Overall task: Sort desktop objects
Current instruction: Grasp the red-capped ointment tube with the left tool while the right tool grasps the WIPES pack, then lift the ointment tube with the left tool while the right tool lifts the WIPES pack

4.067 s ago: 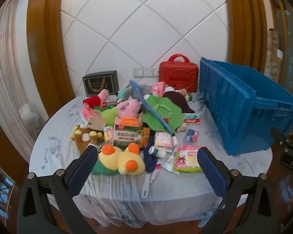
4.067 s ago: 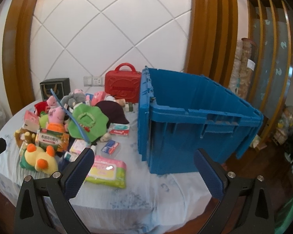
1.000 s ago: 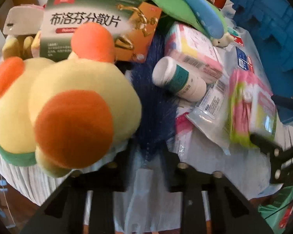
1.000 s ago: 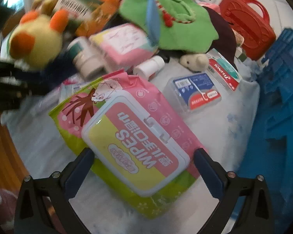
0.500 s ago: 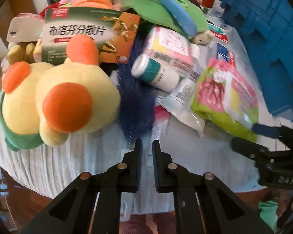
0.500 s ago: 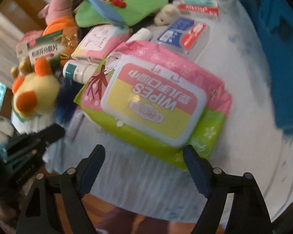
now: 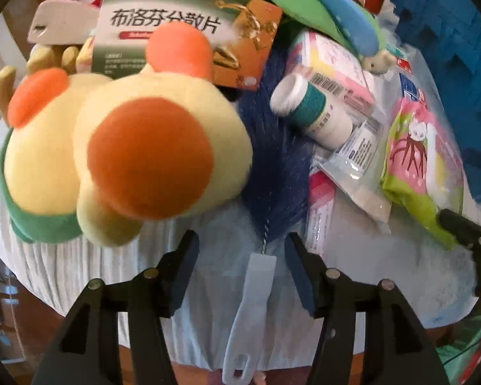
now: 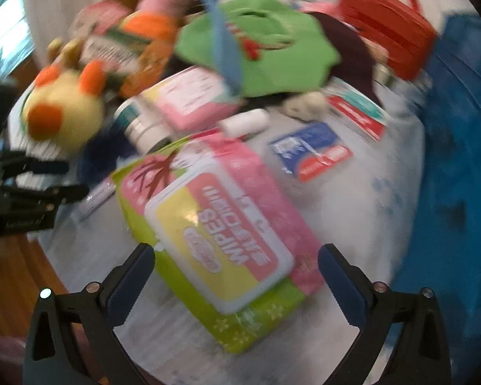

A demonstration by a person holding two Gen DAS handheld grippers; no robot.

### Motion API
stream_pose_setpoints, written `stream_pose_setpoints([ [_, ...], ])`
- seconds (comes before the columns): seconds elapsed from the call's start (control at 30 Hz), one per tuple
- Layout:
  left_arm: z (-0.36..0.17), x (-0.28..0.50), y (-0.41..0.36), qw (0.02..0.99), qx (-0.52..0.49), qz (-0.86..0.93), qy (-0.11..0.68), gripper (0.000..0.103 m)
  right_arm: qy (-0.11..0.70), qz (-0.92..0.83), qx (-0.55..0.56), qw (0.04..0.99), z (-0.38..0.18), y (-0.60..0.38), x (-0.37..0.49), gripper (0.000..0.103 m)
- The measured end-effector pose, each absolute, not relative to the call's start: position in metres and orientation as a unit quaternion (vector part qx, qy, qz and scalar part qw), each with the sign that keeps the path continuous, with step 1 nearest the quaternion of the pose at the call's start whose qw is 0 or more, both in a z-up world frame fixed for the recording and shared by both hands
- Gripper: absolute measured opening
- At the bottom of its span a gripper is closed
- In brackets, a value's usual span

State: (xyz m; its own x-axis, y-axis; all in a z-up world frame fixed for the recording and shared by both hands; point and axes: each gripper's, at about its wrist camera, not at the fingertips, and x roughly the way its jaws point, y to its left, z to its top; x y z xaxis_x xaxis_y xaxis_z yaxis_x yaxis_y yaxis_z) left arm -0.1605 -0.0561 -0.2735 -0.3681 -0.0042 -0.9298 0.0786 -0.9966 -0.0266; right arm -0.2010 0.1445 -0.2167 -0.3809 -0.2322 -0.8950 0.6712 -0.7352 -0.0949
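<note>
1. Right now your left gripper [image 7: 240, 266] points steeply down with its jaws opening; the pale plastic handle of a dark blue bristle brush [image 7: 251, 295] lies between the pads, untouched.
2. Just ahead and to its left sits a yellow plush toy with orange patches [image 7: 138, 147], and ahead to its right a white pill bottle with a teal band [image 7: 311, 112] lies on its side.
3. Your right gripper [image 8: 235, 279] has its jaws opening to full width, straddling a pink-and-green soft pack of wipes [image 8: 221, 234] without pressing it.
4. Beyond on its right stands a blue plastic crate [image 8: 458, 160]; the view is blurred.
</note>
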Motion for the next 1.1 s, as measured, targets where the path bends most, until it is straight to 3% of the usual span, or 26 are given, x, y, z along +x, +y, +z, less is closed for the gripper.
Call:
stream_pose_setpoints([
  [0.07, -0.273, -0.158, -0.052, 0.026, 0.547, -0.836, 0.035, 0.05, 0.252, -0.796, 0.466, 0.295, -0.228, 0.14, -0.207, 0.103],
  [0.13, -0.271, -0.158, -0.044, 0.019, 0.541, -0.84, 0.033, 0.023, 0.237, -0.792, 0.462, 0.321, -0.236, 0.139, -0.214, 0.103],
  [0.27, -0.268, -0.156, -0.032, 0.018, 0.55, -0.834, 0.041, 0.012, 0.116, -0.779, 0.545, 0.289, -0.254, 0.15, -0.241, 0.103],
  [0.57, -0.258, -0.135, -0.037, -0.004, 0.571, -0.82, 0.042, 0.012, 0.064, -0.785, 0.583, 0.199, -0.254, 0.15, -0.204, 0.103],
  [0.77, -0.249, -0.147, -0.037, -0.006, 0.556, -0.831, 0.009, 0.028, 0.074, -0.793, 0.577, 0.183, -0.244, 0.151, -0.199, 0.103],
  [0.83, -0.248, -0.154, -0.035, -0.014, 0.551, -0.835, -0.001, 0.046, 0.084, -0.796, 0.572, 0.179, -0.242, 0.149, -0.198, 0.103],
  [0.9, -0.254, -0.173, -0.026, -0.015, 0.549, -0.836, -0.004, 0.051, 0.087, -0.795, 0.574, 0.176, -0.246, 0.146, -0.2, 0.103],
  [1.03, -0.264, -0.182, -0.035, -0.023, 0.545, -0.838, 0.022, 0.05, 0.067, -0.796, 0.577, 0.169, -0.255, 0.146, -0.207, 0.103],
  [1.07, -0.264, -0.18, -0.038, -0.029, 0.542, -0.839, 0.033, 0.047, 0.068, -0.802, 0.569, 0.168, -0.255, 0.146, -0.206, 0.103],
  [1.1, -0.264, -0.176, -0.039, -0.035, 0.538, -0.841, 0.036, 0.032, 0.072, -0.807, 0.564, 0.16, -0.256, 0.145, -0.206, 0.103],
])
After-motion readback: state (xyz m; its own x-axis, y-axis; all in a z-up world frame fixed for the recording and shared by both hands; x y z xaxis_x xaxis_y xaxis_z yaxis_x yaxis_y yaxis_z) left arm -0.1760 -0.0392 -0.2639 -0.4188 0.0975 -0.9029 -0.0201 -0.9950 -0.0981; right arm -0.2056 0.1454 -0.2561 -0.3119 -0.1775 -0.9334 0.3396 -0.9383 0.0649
